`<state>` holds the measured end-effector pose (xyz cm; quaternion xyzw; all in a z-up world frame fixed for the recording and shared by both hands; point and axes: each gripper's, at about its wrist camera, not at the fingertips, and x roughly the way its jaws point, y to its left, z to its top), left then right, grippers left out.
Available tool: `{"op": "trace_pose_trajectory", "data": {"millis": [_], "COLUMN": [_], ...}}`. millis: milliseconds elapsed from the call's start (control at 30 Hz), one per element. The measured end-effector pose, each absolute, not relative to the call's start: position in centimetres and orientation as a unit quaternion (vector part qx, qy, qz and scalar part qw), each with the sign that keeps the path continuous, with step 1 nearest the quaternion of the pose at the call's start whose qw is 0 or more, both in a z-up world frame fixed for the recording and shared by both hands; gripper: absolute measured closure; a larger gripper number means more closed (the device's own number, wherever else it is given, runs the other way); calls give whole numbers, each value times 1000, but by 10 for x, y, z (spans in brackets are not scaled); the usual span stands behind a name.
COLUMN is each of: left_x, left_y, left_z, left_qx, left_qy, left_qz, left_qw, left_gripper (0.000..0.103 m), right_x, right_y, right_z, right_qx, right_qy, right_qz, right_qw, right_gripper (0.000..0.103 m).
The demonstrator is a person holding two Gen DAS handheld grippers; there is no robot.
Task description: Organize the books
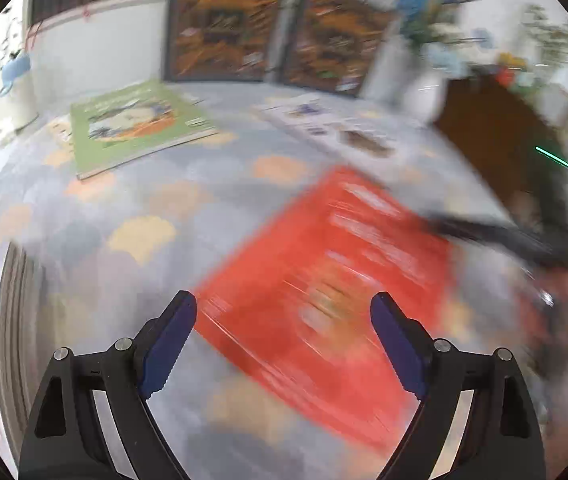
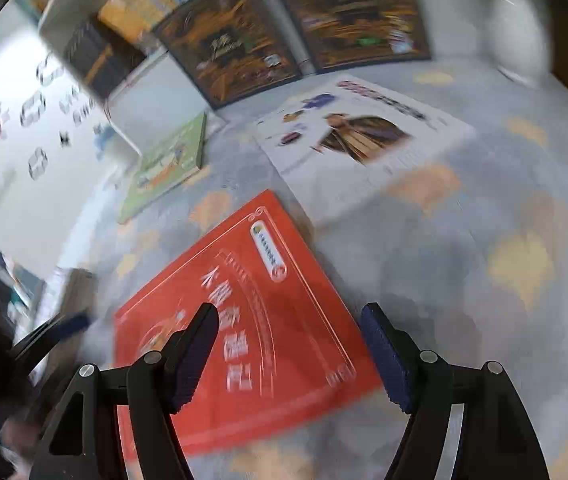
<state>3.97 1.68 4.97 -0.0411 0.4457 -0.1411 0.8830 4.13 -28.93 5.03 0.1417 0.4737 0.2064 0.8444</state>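
A red book (image 1: 323,280) (image 2: 244,320) lies flat on the patterned grey carpet (image 1: 124,208). My left gripper (image 1: 284,304) hovers open above its near corner, nothing between the pads. My right gripper (image 2: 289,316) is also open, over the same red book from the other side. A green picture book (image 1: 136,128) (image 2: 168,160) lies flat further back on the left. A white book with a brown figure on its cover (image 2: 363,136) (image 1: 331,128) lies flat behind the red one. Both views are blurred by motion.
Two large dark brown-orange books (image 1: 224,28) (image 2: 228,52) lean upright against a white bookshelf (image 1: 100,40) at the back. A dark brown piece of furniture (image 1: 495,132) stands at the right. The other gripper shows as a dark blur (image 1: 503,236) (image 2: 52,332).
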Motion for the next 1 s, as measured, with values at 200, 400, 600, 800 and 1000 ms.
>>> {"op": "trace_pose_trajectory", "data": {"millis": [200, 400, 600, 800, 1000], "left_x": [77, 71, 15, -32, 16], "left_y": [15, 3, -7, 3, 28], "left_z": [31, 26, 29, 29, 24], "left_qx": [-20, -18, -23, -65, -152], "left_qy": [454, 464, 489, 508, 524], "left_qz": [-103, -151, -219, -256, -254], "left_qw": [885, 873, 844, 820, 799], "left_gripper": [16, 15, 15, 23, 36], "right_x": [-17, -18, 15, 50, 25], "right_y": [-303, -278, -253, -233, -267], "right_z": [56, 36, 42, 35, 27], "right_qx": [170, 182, 152, 152, 194], "right_qy": [481, 520, 521, 526, 542], "right_qz": [216, 257, 274, 316, 347], "right_qw": [833, 794, 794, 775, 740], "right_gripper": [30, 30, 29, 28, 33]}}
